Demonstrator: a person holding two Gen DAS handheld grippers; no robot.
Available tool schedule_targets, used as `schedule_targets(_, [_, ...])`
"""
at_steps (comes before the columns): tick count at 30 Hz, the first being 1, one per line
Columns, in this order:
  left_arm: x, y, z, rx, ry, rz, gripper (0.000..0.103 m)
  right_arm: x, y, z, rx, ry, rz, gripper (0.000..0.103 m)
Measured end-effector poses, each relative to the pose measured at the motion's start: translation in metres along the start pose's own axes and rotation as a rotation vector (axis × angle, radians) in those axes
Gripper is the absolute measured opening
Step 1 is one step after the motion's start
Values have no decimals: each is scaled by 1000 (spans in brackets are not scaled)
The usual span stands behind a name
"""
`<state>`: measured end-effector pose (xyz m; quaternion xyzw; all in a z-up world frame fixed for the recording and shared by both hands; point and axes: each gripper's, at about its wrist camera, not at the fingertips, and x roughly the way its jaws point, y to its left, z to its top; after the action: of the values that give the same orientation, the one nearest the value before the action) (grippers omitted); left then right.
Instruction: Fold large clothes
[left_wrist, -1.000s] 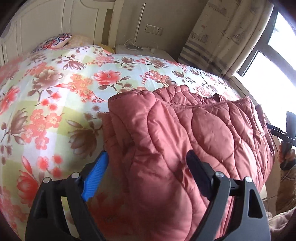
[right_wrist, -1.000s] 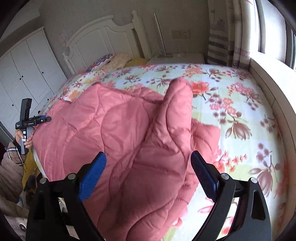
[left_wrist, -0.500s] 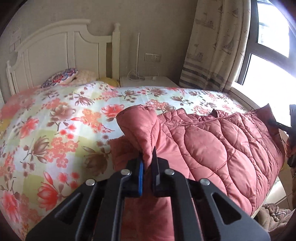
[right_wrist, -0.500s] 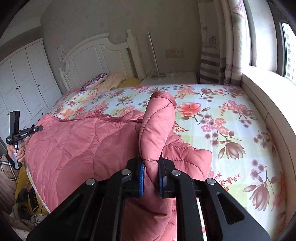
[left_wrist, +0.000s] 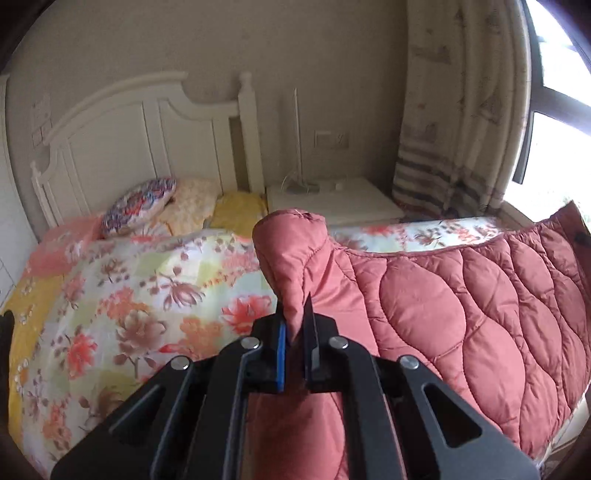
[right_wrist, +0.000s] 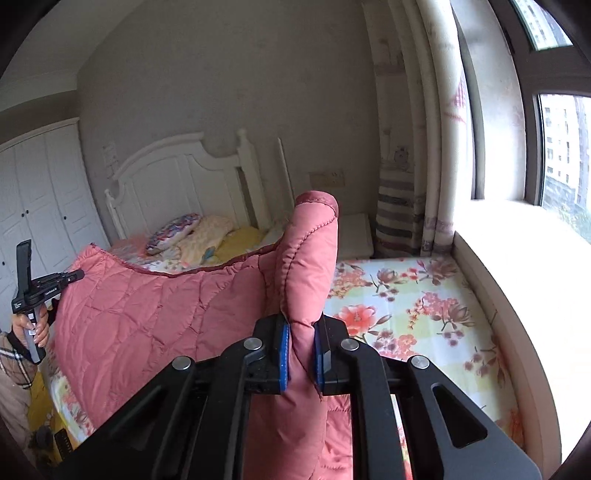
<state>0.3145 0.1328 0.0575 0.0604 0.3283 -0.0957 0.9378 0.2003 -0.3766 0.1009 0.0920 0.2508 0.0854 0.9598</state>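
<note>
I am pinching one corner of the pink quilted coat (left_wrist: 443, 306) in my left gripper (left_wrist: 295, 343) and another in my right gripper (right_wrist: 301, 350), both clamped tight on the padding, holding the edge stretched above the floral bed (left_wrist: 147, 295) so the bulky fabric is hanging flat for a fold

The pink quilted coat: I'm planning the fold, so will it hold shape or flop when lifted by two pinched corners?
Probably floppy: the pink quilted coat sags between the left gripper and right gripper. Likely light but bulky, given its puffy padding. Its smooth shell may slip.
</note>
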Motion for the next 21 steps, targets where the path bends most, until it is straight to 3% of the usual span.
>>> schedule_targets(4, [82, 0, -40, -16, 183, 57, 7, 101, -30, -27, 83, 212, -100, 13])
schedule_targets(7, [97, -3, -64, 1, 196, 55, 8, 146, -39, -78, 88, 340, -139, 13])
schedule_targets(9, [95, -3, -62, 6, 189, 61, 11, 144, -41, -94, 86, 296, -120, 14])
schedule_targets(13, [99, -5, -63, 5, 196, 96, 17, 138, -48, -96, 141, 276, -98, 14])
schedule_targets(14, [99, -5, -62, 7, 194, 109, 22, 138, -51, -96, 159, 274, -84, 16])
schedule_targets(15, [96, -4, -62, 5, 190, 119, 33, 138, -53, -96, 170, 270, -67, 19])
schedule_targets(16, [91, -1, -59, 0, 179, 126, 44, 137, -52, -94, 175, 271, -52, 24])
schedule_targets(17, [84, 0, -57, -5, 159, 120, 68, 135, -53, -93, 178, 276, -39, 30])
schedule_targets(18, [72, 3, -53, -12, 120, 105, 84, 131, -54, -90, 179, 287, -32, 37])
schedule_targets(19, [53, 7, -47, -21, 48, 77, 89, 125, -54, -88, 178, 297, -43, 67])
schedule_targets(21, [21, 8, -38, -24, -75, 88, 101, 102, -55, -75, 177, 282, -66, 99])
